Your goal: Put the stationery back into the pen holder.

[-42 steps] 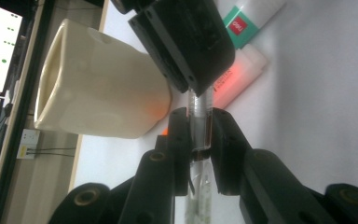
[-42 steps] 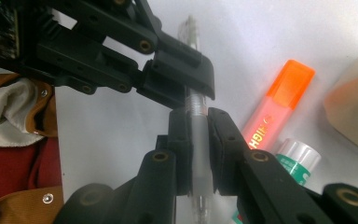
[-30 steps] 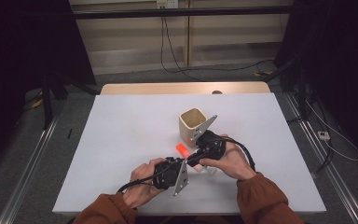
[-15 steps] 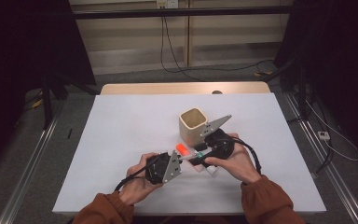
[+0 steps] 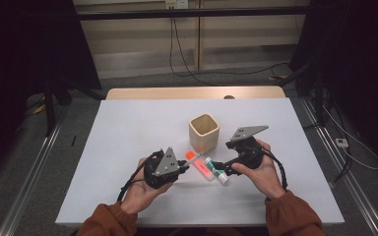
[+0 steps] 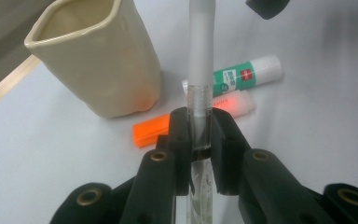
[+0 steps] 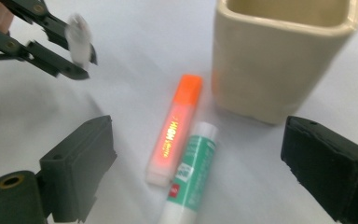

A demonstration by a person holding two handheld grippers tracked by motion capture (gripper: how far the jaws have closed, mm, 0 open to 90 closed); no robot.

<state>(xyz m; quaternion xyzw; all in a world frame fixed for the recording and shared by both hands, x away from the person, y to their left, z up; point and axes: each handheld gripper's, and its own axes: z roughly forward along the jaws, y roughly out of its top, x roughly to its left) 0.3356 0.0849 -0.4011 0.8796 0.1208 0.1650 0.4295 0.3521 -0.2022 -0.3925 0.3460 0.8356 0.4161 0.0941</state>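
Left gripper pinching a clear pen, right gripper spreading over the table.

The clear pen [image 6: 200, 79] is sitting clamped between the pads of the left gripper [image 6: 199, 135], hovering toward the table's near edge, just beside the cream cup [image 5: 204, 132]. The right gripper [image 7: 196, 158] has just been opening, jaws standing wide with nothing pressed, above the orange highlighter [image 7: 175, 128] and green glue stick [image 7: 191, 175] lying side by side on the white table [image 5: 128, 128].

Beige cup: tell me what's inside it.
The beige cup stands upright and open-topped. In the high view only bare inner wall shows; the bottom is in shadow, so a small item there cannot be ruled out. The orange highlighter and glue stick lie outside it.
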